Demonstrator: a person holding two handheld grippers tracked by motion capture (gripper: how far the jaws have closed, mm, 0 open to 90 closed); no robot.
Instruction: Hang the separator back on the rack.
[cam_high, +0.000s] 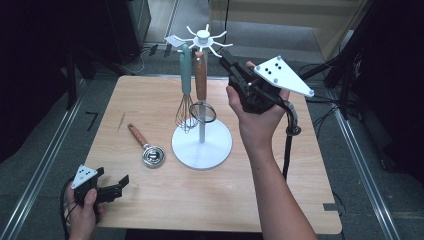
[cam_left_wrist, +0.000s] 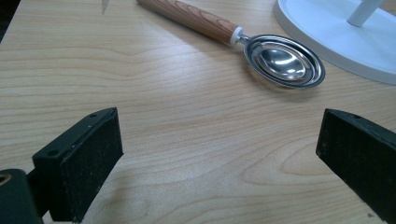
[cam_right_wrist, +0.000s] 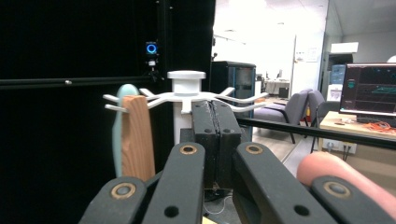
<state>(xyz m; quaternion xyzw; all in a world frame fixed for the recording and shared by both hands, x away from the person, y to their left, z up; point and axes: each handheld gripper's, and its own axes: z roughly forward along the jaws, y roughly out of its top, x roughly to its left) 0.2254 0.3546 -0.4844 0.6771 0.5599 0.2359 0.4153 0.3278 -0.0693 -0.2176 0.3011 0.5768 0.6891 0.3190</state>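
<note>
Scoop (cam_left_wrist: 261, 52) lies flat on the table (cam_high: 200, 200), bowl beside the stand's base (cam_high: 202, 145) — handle running up and away from the left gripper (cam_high: 112, 186), the nearer one, jaws wide apart. Right gripper (cam_high: 226, 57), pressed together on nothing, sits up by the rack's hooks (cam_right_wrist: 187, 95).

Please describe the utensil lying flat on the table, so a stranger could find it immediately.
Start at the white stand on the wooden table. Left of its base lies a scoop. Unlike the hanging whisk, it rests flat, with a wooden handle and shiny metal bowl.
</note>
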